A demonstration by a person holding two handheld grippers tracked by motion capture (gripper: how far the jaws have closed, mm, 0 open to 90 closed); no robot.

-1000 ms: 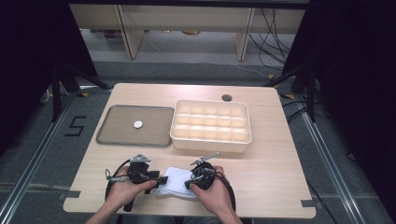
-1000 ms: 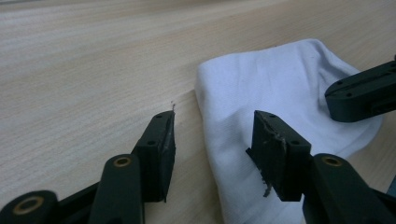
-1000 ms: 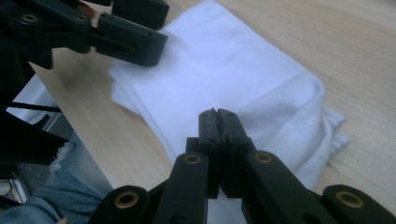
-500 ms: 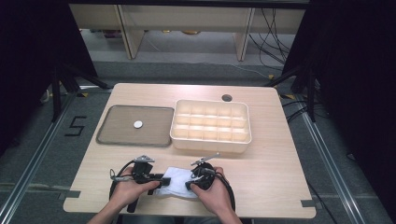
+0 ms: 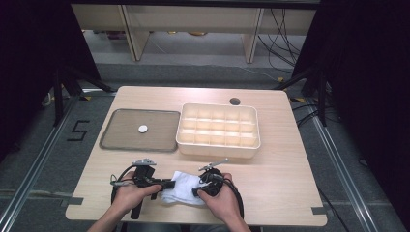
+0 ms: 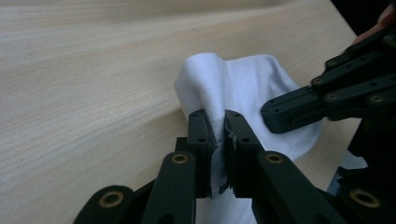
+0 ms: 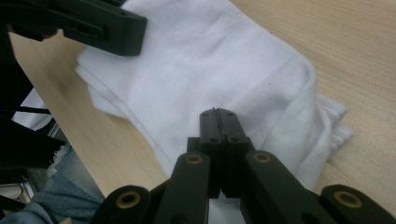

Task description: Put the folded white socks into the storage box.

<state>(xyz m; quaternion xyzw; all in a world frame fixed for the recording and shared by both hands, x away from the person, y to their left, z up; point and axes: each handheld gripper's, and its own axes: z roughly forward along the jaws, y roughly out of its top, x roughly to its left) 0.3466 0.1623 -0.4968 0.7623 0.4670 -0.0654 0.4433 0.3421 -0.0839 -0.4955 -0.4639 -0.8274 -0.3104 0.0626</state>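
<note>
The pale wooden rectangular desk carries everything in play. On its far half, well apart from the work, a cream plastic organiser box with many small compartments is set to the right, and just beside it to the left lies a flat grey-brown tray with a small white round disc on it. At the near edge, between the two hands, a soft white folded cloth lies on the wood.

The step in hand is judged to be the gripping of the cloth from both sides before it is folded or lifted. The left tongs have just been closing and are clenched on a raised ridge of the fabric, which is seen pinched between the pads in the left gripper view. The right tongs are clenched fully, jaw against jaw; in the right gripper view their tips lie over the cloth, and whether a thin layer is caught cannot be told.

The next move is judged to call for both grips to be held firm while the hands are drawn or raised together, so that the fabric is not let slip.

The near desk edge is close under the cloth, so little room is left that way. Bare wood is open to the left, to the right, and toward the far side up to the tray and box.
</note>
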